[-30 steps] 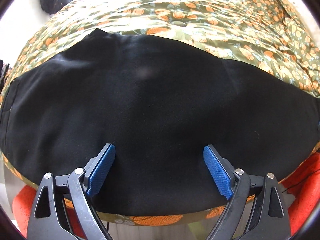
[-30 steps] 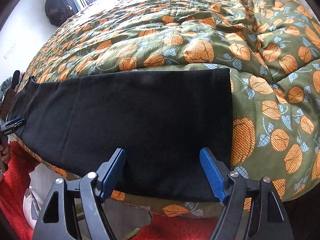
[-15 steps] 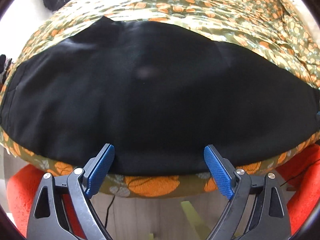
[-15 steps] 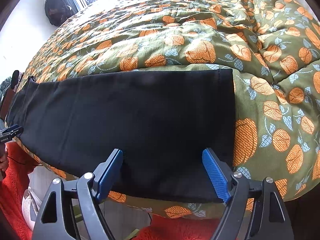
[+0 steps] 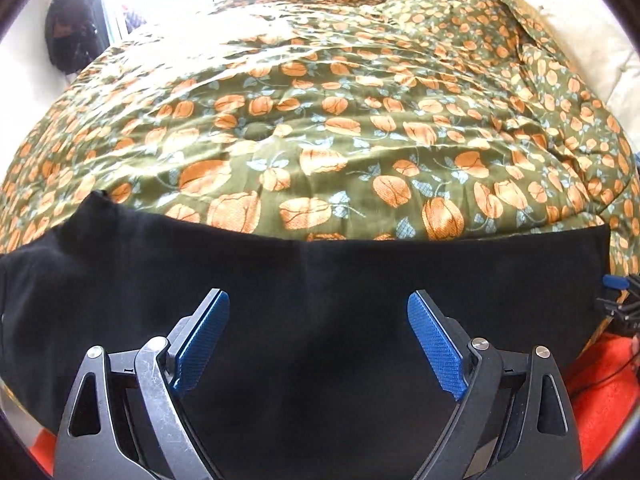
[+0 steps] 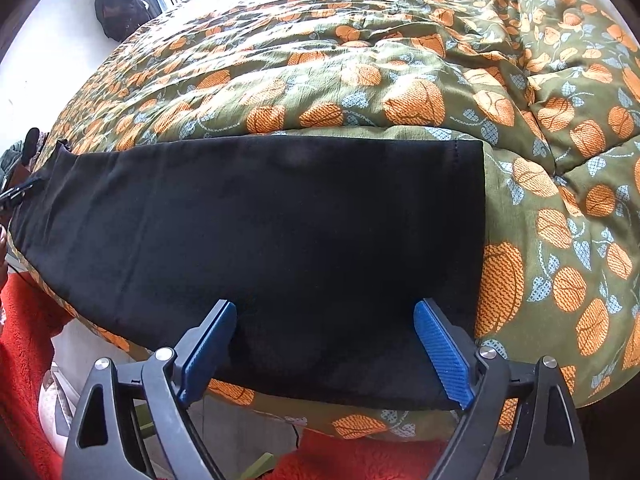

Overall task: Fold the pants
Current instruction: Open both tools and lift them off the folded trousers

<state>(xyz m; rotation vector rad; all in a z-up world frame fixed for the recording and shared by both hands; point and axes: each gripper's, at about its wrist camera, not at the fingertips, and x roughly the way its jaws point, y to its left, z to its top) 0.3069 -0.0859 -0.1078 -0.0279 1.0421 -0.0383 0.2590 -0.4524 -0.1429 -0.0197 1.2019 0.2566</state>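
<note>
Black pants (image 5: 320, 280) lie flat in a long strip along the near edge of a bed. In the right wrist view the pants (image 6: 280, 232) end in a straight hemmed edge at the right. My left gripper (image 5: 318, 328) is open and empty, low over the middle of the pants. My right gripper (image 6: 324, 336) is open and empty over the hem end, near the bed's edge. The right gripper's tip also shows at the far right of the left wrist view (image 5: 616, 284).
The bed has a green quilt with orange flowers (image 5: 340, 120), rumpled at the far right (image 6: 560, 60). A dark bag (image 5: 68, 36) hangs on the wall at the far left. Red fabric (image 6: 28, 320) lies below the bed edge.
The left gripper has tilted up and come in over the pants, so more quilt shows beyond them. The right gripper has hardly moved. Both stay open.
</note>
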